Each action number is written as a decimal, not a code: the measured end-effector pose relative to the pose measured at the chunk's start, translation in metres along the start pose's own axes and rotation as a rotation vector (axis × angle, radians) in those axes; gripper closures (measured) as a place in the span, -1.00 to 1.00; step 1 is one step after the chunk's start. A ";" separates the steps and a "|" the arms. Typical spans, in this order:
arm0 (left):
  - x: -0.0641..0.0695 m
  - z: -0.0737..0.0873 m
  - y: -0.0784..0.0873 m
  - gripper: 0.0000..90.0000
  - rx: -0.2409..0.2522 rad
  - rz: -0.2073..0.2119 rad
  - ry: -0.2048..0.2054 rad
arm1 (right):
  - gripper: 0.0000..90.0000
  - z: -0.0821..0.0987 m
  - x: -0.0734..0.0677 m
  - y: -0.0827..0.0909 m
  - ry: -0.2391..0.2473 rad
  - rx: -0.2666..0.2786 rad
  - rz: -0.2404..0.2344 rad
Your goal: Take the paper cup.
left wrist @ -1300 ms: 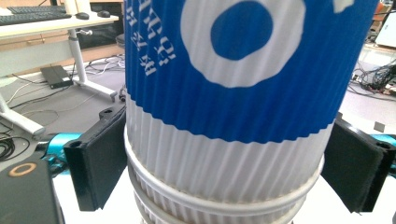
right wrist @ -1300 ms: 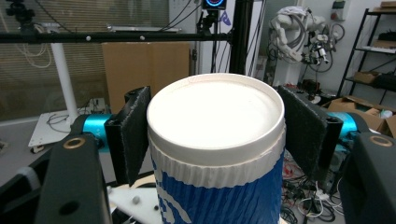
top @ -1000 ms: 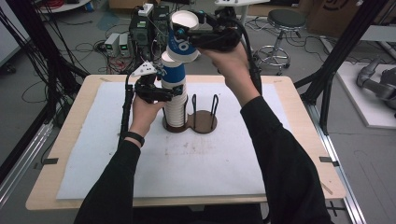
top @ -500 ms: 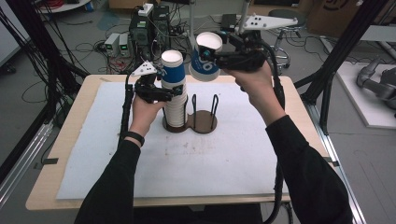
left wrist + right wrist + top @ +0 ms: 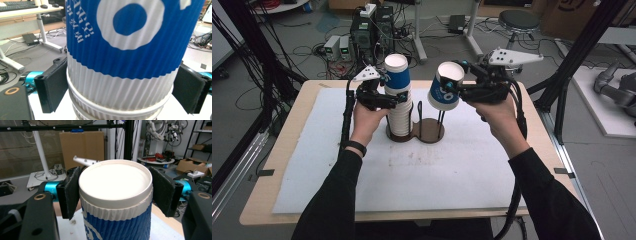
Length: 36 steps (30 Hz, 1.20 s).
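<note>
At the centre of the high view, the right tool [image 5: 458,86] is clenched on a single blue-and-white paper cup [image 5: 445,91], held upside down in the air above the empty right half of the wooden two-place holder [image 5: 430,133]. In the right gripper view the black pads [image 5: 70,191] press both sides of the cup just under its white bottom rim. The left tool [image 5: 398,98] grasps the stack of cups [image 5: 399,97] standing in the holder's left half; in the left gripper view its pads bear on the ribbed white band below the blue print.

The cup looks very light, thin-walled and easily dented; its corrugated sleeve should give decent friction. The stiffest place to hold seems to be near the base disc, where the right tool already sits, since the open mouth would likely squash oval under pressure. The white sheet [image 5: 422,175] covers the bench [image 5: 257,200].
</note>
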<state>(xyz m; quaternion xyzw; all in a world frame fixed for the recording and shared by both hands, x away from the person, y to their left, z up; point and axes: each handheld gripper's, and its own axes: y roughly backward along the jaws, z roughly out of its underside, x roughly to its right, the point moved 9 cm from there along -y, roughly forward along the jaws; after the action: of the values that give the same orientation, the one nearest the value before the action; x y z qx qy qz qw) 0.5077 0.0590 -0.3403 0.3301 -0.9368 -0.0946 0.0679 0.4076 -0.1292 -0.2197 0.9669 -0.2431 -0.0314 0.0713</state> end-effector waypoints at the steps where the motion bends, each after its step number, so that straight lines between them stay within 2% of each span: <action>1: 0.000 0.000 0.000 -0.75 0.001 0.000 0.001 | -0.32 0.008 -0.003 0.002 -0.004 -0.001 -0.006; 3: 0.000 0.000 0.000 -0.75 -0.001 -0.001 0.001 | -0.32 0.012 -0.004 0.003 -0.002 -0.001 -0.006; 6: 0.000 0.000 0.000 -0.75 -0.003 -0.001 0.000 | -0.32 0.031 -0.010 0.005 0.000 -0.016 -0.009; 8: 0.000 0.000 0.000 -0.75 -0.005 -0.002 -0.001 | -0.32 0.040 -0.012 0.006 0.019 -0.023 0.000; 9: 0.000 0.000 0.000 -0.75 -0.006 -0.002 -0.001 | -0.32 0.040 -0.012 0.006 0.019 -0.023 0.000; 10: 0.000 0.000 0.000 -0.75 -0.006 -0.002 -0.001 | -0.32 0.050 -0.016 0.006 0.030 -0.041 0.003; 12: 0.000 0.000 0.000 -0.75 -0.007 -0.003 -0.002 | -0.32 0.055 -0.018 0.007 0.031 -0.048 -0.001; 13: 0.000 0.000 0.000 -0.75 -0.006 -0.002 -0.002 | -0.32 0.064 -0.020 0.007 0.033 -0.064 0.001; 15: 0.000 0.000 0.000 -0.75 -0.005 -0.003 -0.001 | -0.32 0.068 -0.021 0.007 0.037 -0.064 -0.003; 22: 0.000 0.000 0.000 -0.75 -0.002 -0.002 0.000 | -0.32 0.100 -0.027 0.009 0.013 -0.085 -0.009; 24: 0.000 0.000 0.000 -0.75 -0.002 -0.002 -0.001 | -0.33 0.104 -0.028 0.009 0.015 -0.088 -0.009; 29: 0.000 0.000 0.000 -0.76 0.001 0.000 0.001 | -0.33 0.128 -0.035 0.004 0.009 -0.107 -0.009; 36: 0.000 0.000 0.000 -0.76 -0.003 -0.004 0.000 | -0.32 0.142 -0.038 -0.001 -0.007 -0.134 -0.022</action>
<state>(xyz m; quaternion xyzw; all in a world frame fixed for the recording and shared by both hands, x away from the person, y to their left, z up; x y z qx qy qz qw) 0.5074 0.0591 -0.3404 0.3317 -0.9360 -0.0962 0.0682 0.3614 -0.1280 -0.3593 0.9624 -0.2303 -0.0517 0.1347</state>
